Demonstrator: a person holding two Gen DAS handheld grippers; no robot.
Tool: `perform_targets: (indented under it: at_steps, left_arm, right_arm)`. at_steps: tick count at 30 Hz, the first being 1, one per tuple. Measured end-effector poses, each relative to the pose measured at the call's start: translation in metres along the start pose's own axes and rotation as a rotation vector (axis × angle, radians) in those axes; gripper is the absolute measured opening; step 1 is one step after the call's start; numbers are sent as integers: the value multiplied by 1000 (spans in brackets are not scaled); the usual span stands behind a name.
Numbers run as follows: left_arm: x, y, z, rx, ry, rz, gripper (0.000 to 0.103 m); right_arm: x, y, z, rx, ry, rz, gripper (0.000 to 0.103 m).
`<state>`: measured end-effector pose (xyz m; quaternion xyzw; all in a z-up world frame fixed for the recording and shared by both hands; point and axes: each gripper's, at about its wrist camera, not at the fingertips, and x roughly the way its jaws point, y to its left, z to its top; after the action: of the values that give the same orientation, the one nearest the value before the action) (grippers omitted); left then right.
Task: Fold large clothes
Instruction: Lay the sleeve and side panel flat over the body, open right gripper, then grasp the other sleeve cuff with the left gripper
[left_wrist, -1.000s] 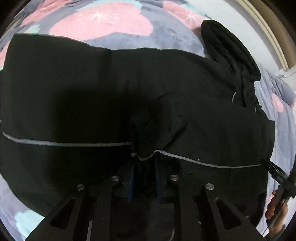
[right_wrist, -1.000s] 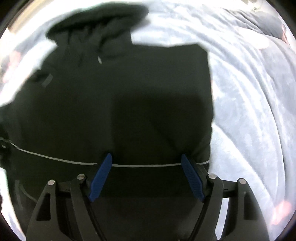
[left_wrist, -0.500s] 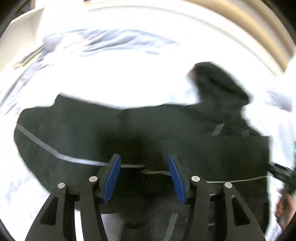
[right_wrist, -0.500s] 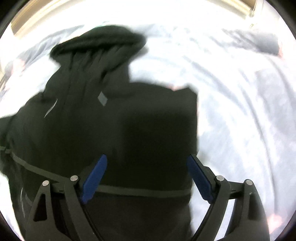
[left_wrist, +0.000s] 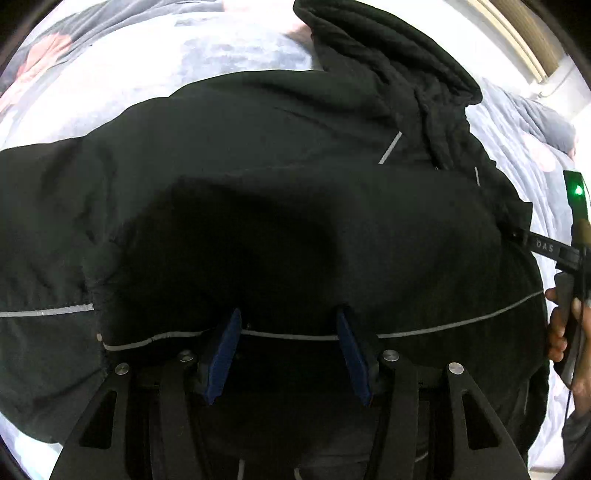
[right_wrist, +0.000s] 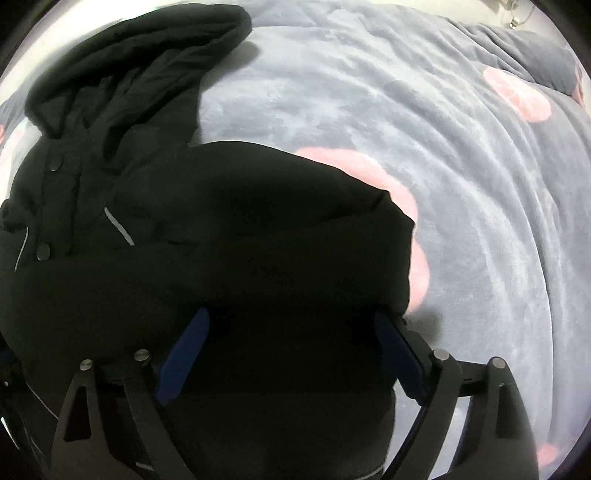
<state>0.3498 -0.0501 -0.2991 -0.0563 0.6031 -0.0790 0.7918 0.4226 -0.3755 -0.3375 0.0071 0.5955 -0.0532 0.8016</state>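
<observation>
Left gripper (left_wrist: 288, 332) and right gripper (right_wrist: 291, 339): jaws spread wide, nothing clamped, over the black jacket (left_wrist: 258, 206) lying ahead; bare blanket (right_wrist: 461, 184) is seen beyond its right edge.

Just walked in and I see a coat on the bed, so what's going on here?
A person with a handheld gripper in each hand is folding a black hooded jacket spread on a grey and pink blanket. The left gripper and right gripper both sit open over the lower part, gripping nothing. The hood lies flat at the far end.
</observation>
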Motion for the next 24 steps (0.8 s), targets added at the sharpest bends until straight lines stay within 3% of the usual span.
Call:
perform_targets:
  at_steps: [2,4,8,13,18,24]
  left_arm:
    - [-7,-4,0,16,-9,14,55]
    - [-15,-12,3,28,-21,10,55]
    - [-44,-16,-23,27,-76,-63,55]
    - [-29,-6,-47,-4,-17,-25,55]
    - [-14,0,-48,-40,-3,-19,55]
    - [-51,24,-57,-103,-70,-77,55]
  right_arm:
    - [-18,-3,-5,5,-15,2,89]
    - [-47,0,-23,-4,-58,56,88]
    - [-89,25,-75,-61,-99,127,88]
    - [-66,52,-124,-134,18,83,87]
    - [-58,52,-125,-122,48,79,89]
    - [-65,57,-123,-144,52,55,89]
